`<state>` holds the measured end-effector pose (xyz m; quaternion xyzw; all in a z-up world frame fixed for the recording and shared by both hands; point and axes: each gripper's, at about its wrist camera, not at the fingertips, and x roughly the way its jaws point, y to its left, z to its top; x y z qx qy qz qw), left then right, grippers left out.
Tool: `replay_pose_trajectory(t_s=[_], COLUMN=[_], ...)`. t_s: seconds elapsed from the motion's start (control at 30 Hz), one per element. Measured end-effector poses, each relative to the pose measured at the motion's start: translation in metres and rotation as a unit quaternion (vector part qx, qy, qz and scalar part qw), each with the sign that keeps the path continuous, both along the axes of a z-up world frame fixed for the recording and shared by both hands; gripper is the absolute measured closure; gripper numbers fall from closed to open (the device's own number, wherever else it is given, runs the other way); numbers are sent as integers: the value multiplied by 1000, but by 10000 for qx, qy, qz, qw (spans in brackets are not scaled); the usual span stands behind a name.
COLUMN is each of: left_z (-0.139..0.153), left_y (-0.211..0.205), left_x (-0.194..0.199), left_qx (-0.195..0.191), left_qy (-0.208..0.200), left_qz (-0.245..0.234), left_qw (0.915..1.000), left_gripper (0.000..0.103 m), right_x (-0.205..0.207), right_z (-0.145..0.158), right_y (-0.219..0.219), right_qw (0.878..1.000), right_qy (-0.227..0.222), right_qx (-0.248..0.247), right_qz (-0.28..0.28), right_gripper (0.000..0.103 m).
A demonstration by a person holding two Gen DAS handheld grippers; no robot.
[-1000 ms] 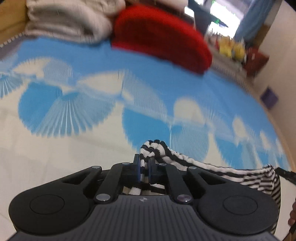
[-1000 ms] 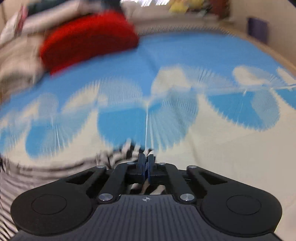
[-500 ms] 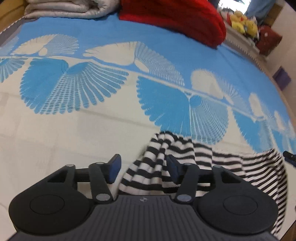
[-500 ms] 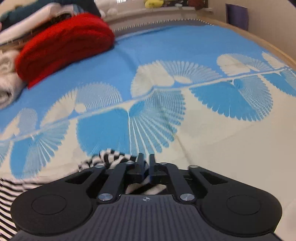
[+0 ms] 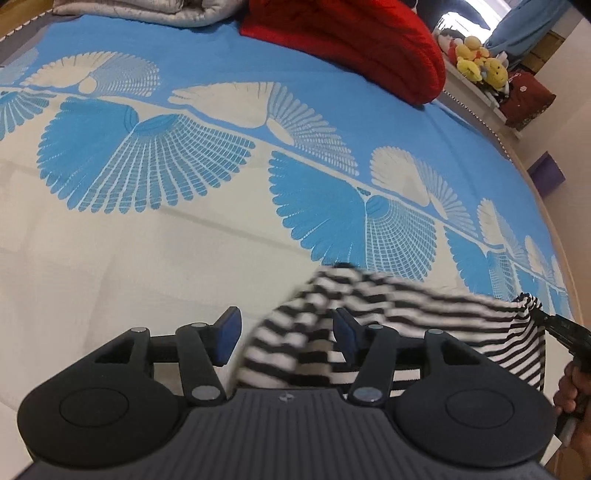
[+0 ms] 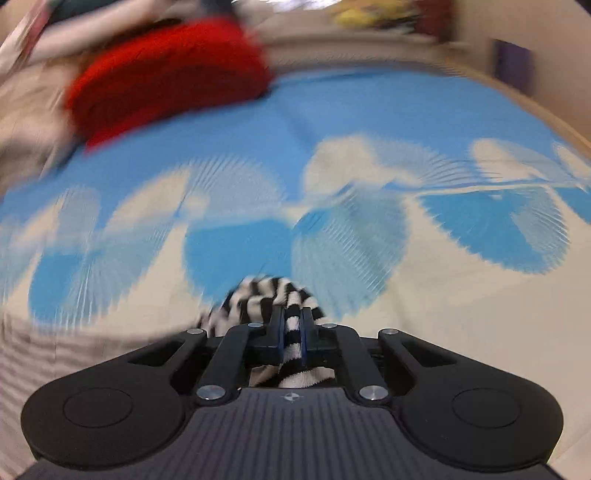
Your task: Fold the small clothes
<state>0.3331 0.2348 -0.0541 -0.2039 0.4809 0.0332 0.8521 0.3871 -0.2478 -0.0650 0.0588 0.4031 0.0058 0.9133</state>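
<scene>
On the blue-and-cream fan-patterned bedspread (image 5: 147,258), the black-and-white striped garment (image 5: 369,314) lies bunched between the two grippers. Left gripper (image 5: 286,330) stands wide open, its blue pads on either side of the cloth and gripping nothing. Right gripper (image 6: 290,328) is clamped tight on a fold of the striped fabric, in a motion-blurred view. Beyond lie a red knit blanket (image 5: 347,40), a grey quilt (image 5: 147,11) and yellow plush toys (image 5: 476,62).
</scene>
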Motion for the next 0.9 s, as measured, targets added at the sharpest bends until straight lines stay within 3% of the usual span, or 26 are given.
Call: replay_pose_trajectory(t_s=[0.07, 0.17, 0.2, 0.3, 0.4, 0.47, 0.57, 0.63, 0.7, 0.73, 0.77, 0.83, 0.9], left_z=[2, 9, 15, 41, 69, 76, 61, 37, 13, 9, 11, 10, -1], left_y=[1, 0, 0, 5, 6, 11, 14, 13, 9, 11, 13, 17, 22], left_x=[-4, -17, -23, -42, -72, -98, -129, -146, -152, -153, -155, -155, -152], left_qx=[9, -14, -32, -121, -185, -324, -576, -670, -606, -485, -424, -386, -403], left_qy=[-33, 13, 44, 25, -167, -239, -101, 145, 681, 837, 744, 694, 967], left_qz=[8, -79, -120, -90, -137, -84, 120, 336, 339, 412, 500, 549, 555], left_qw=[10000, 10000, 9999, 9999, 9996, 9992, 9982, 9971, 9953, 9945, 9951, 9953, 9930], left_gripper=[43, 43, 43, 43, 43, 43, 43, 44, 48, 48, 48, 46, 46], right_x=[4, 2, -3, -21, -42, -66, -104, -128, -148, -156, -157, -162, -162], right_z=[-8, -15, -8, 28, 60, 71, 72, 59, 37, 24, 14, 17, 21], right_y=[-1, 5, 7, -3, -32, -43, -58, -70, -84, -90, -96, -107, -110], right_qw=[9996, 9984, 9982, 9989, 9962, 9942, 9914, 9883, 9846, 9809, 9732, 9712, 9749], right_qy=[75, 550, 557, 413, 521, 630, 832, 995, 1163, 1364, 1791, 1547, 1394], right_qx=[-158, -74, -88, 10, 694, 867, 1003, 1155, 1283, 1330, 1295, 1587, 1461], right_qz=[-219, 87, 178, 228, 56, 127, 147, 17, -246, -383, -632, -872, -938], right_gripper=[95, 89, 87, 68, 65, 62, 56, 54, 54, 54, 56, 56, 56])
